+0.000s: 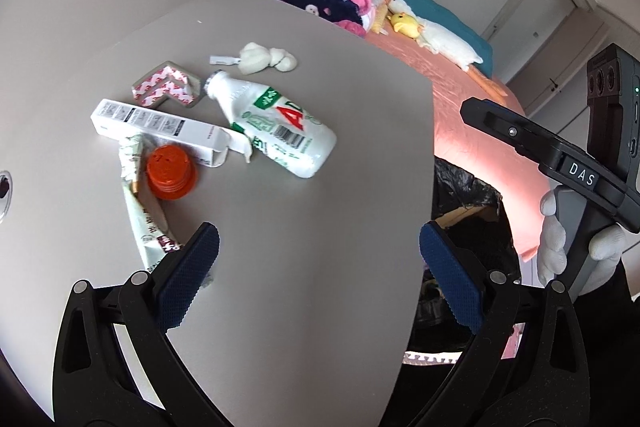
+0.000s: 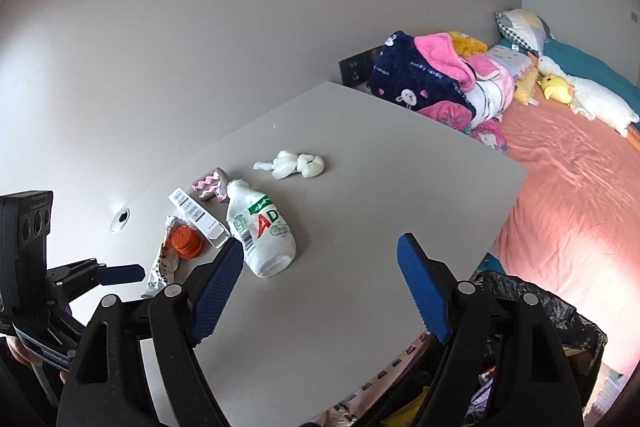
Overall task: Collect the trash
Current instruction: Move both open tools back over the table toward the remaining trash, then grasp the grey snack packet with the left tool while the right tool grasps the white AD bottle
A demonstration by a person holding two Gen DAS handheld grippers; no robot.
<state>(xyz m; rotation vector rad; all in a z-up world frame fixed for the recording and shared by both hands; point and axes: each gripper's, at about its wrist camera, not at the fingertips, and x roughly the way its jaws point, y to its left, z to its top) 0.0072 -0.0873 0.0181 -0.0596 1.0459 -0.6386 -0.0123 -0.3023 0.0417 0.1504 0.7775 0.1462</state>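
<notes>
Trash lies on a grey table [image 1: 320, 267]: a white AD bottle [image 1: 276, 127] on its side, a long white box [image 1: 160, 127], an orange cap [image 1: 170, 171], a crumpled wrapper [image 1: 146, 223], a pink-patterned corner piece [image 1: 166, 89] and a white tissue wad [image 1: 266, 59]. The bottle [image 2: 262, 231], cap [image 2: 186, 243] and tissue [image 2: 298, 165] also show in the right wrist view. My left gripper [image 1: 320, 267] is open and empty above the table, near the wrapper. My right gripper [image 2: 320, 291] is open and empty above the table's near part.
A bin with a black bag [image 1: 472, 211] stands at the table's right edge, also in the right wrist view [image 2: 560, 323]. Behind is a bed with a pink sheet [image 2: 560, 207], folded blankets [image 2: 432, 83] and plush toys. A wall runs along the left.
</notes>
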